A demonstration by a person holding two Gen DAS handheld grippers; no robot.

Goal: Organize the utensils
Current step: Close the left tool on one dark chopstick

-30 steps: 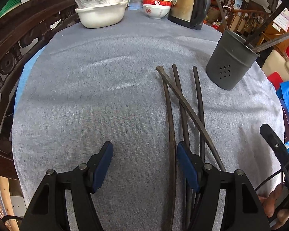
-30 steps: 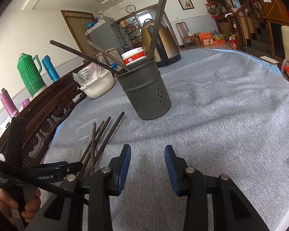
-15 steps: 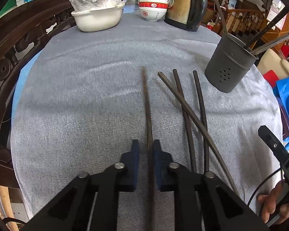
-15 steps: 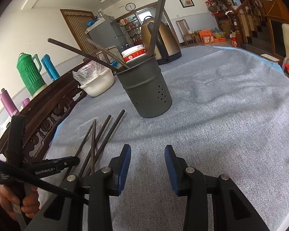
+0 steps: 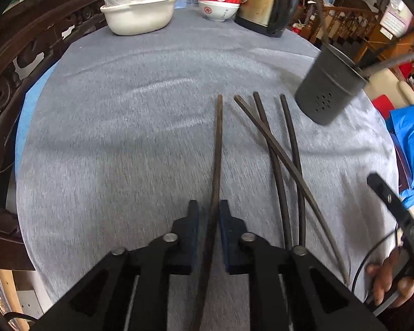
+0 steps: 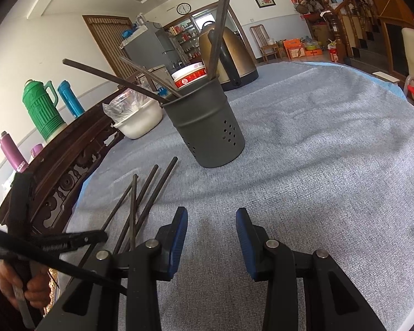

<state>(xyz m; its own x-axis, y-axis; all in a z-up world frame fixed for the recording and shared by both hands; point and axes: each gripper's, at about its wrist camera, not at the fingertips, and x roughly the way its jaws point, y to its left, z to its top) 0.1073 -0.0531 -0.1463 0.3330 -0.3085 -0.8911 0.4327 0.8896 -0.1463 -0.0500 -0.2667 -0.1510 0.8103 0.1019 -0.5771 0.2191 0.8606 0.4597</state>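
My left gripper [image 5: 208,212] is shut on a dark chopstick [image 5: 217,149] that points forward over the grey tablecloth. Three more dark chopsticks [image 5: 276,149] lie crossed just to its right. The dark grey perforated utensil holder [image 5: 328,91] stands at the far right with several chopsticks in it. In the right wrist view the holder [image 6: 207,129] stands ahead, the loose chopsticks [image 6: 149,195] lie to the left, and my right gripper [image 6: 211,229] is open and empty above the cloth.
A white basin [image 5: 139,18] with a plastic bag, stacked red-and-white bowls [image 5: 219,5] and a brass kettle [image 5: 267,2] stand at the table's far edge. A carved wooden bench back [image 5: 11,63] runs along the left. Thermos flasks [image 6: 42,110] stand behind it.
My left gripper closed on one chopstick and carried it left, apart from the other three. The right gripper stayed open and nearly still.
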